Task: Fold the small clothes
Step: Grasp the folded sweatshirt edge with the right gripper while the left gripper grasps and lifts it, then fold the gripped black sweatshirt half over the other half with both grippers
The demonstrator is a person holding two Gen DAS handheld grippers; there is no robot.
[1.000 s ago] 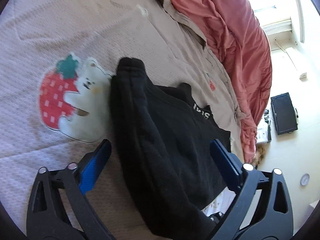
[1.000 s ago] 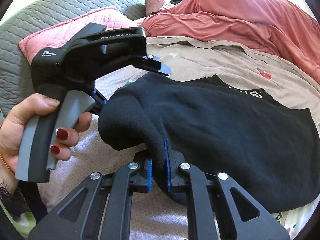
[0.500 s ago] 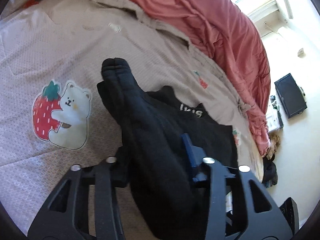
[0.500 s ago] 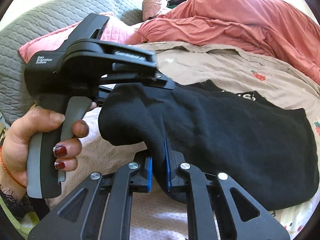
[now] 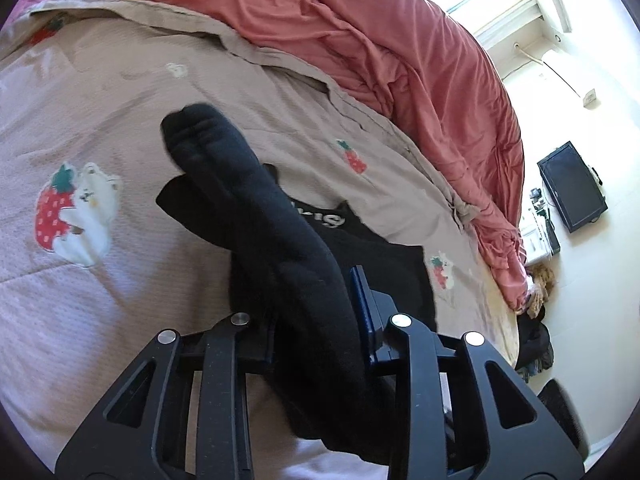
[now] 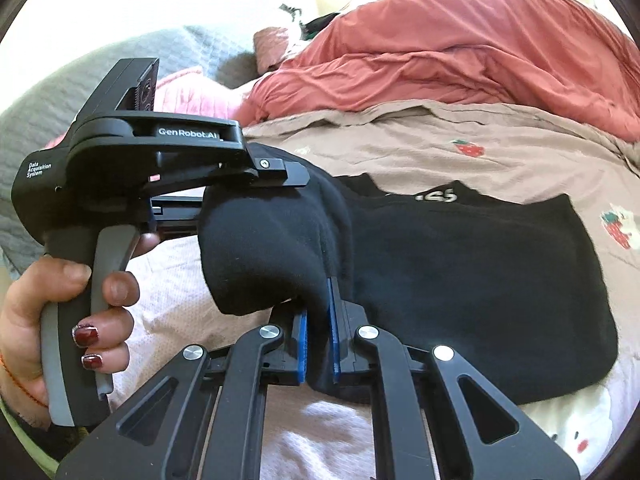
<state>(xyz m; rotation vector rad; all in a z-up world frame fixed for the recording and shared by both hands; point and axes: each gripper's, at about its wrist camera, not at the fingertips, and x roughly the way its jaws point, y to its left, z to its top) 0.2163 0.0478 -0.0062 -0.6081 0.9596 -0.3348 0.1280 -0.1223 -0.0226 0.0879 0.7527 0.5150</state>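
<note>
A black fleece garment [image 5: 256, 208] with white lettering [image 6: 436, 197] lies on the beige bedspread [image 5: 80, 320], its near edge lifted off the bed. My left gripper [image 5: 316, 304] has a thick roll of that black cloth between its blue pads, and its jaws are closing on it. In the right wrist view the left gripper [image 6: 288, 184] is held by a hand [image 6: 60, 300] at the garment's left end. My right gripper [image 6: 318, 320] is shut on a thin fold of the garment's [image 6: 460, 260] near edge.
A rumpled red duvet [image 5: 400, 60] is heaped along the far side of the bed. A grey pillow [image 6: 60, 80] and a pink pillow [image 6: 192, 92] lie at the head. Past the bed's edge, a dark screen [image 5: 572, 186] and clutter sit on the floor.
The left gripper went from wide open around the black roll to closed on it. Both grippers have risen and carried the garment's near edge up off the bedspread.
</note>
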